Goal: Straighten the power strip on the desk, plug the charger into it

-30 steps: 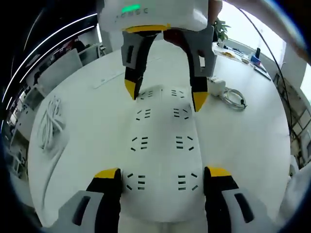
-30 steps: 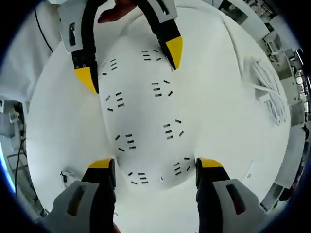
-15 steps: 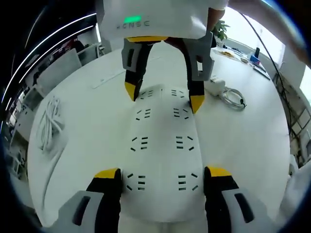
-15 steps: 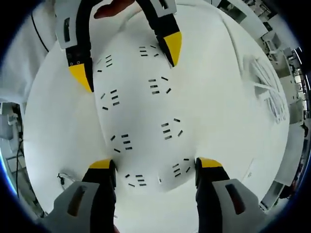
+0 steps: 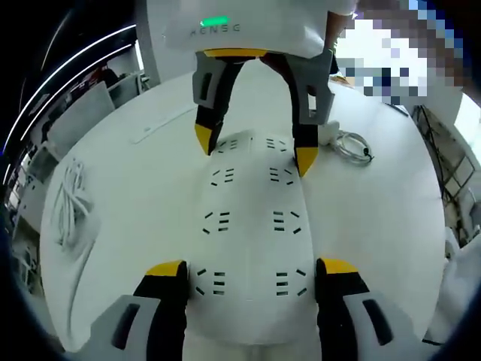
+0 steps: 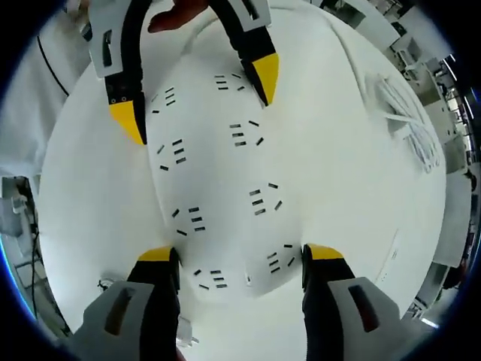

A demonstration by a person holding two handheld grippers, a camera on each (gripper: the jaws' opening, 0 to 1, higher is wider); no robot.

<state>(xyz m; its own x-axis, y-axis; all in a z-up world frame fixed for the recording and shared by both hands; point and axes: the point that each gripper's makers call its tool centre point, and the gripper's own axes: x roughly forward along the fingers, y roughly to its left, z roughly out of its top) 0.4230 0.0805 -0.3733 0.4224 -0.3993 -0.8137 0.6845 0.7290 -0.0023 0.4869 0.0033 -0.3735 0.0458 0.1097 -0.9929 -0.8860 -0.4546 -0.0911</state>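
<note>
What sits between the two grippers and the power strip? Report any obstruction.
Nothing visible does. Both the left gripper and the right gripper already straddle opposite ends of the power strip on the desk, with open jaws alongside its edges.

Right tool's white housing (image 5: 240, 26), small grey lettering (too blurred to read)

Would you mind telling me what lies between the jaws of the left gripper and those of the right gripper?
In the left gripper view, the white power strip spans the stretch from the left gripper at its near end to the right gripper at its far end; both straddle it.
</note>
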